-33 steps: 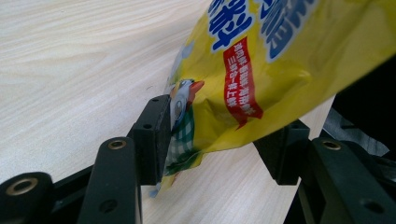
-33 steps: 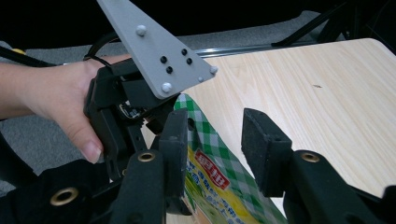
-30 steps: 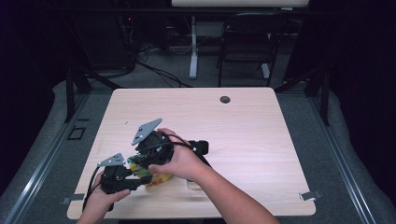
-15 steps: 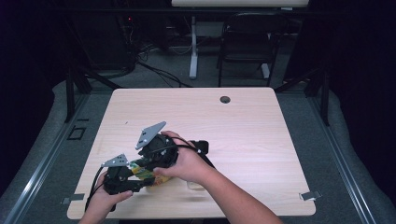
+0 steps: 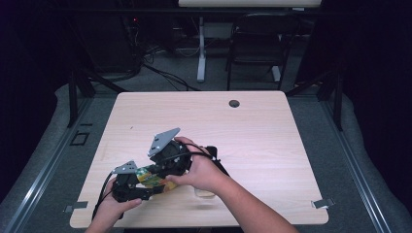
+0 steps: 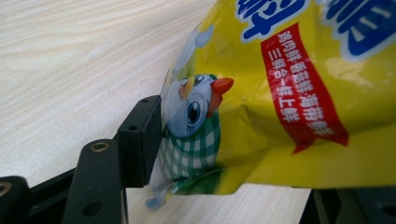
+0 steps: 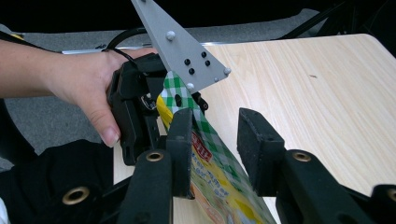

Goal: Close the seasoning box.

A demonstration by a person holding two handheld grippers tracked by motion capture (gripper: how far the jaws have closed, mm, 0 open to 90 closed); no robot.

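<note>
Yellow snack packet (image 5: pixel 151 177) hangs between your two grippers just above the near left part of the table (image 5: pixel 272 131), off the wood as far as the left gripper view shows. Your left gripper (image 5: pixel 145 190) has just been opening its jaws; the packet's edge lies against one pad (image 6: pixel 142 140), and the other pad is hidden, so you cannot count on a pinch there. Your right gripper (image 7: pixel 215 149) stands part open around the packet's other end, one pad against the foil, the other clear of it. Close the right jaws squarely on the sealed edge before you draw the left hand (image 7: pixel 86 88) away, or the packet may slip. Print shows a cartoon chicken in a green check shirt, large blue characters cut off by the frame, and a red band of white Chinese characters too slanted to read surely.
</note>
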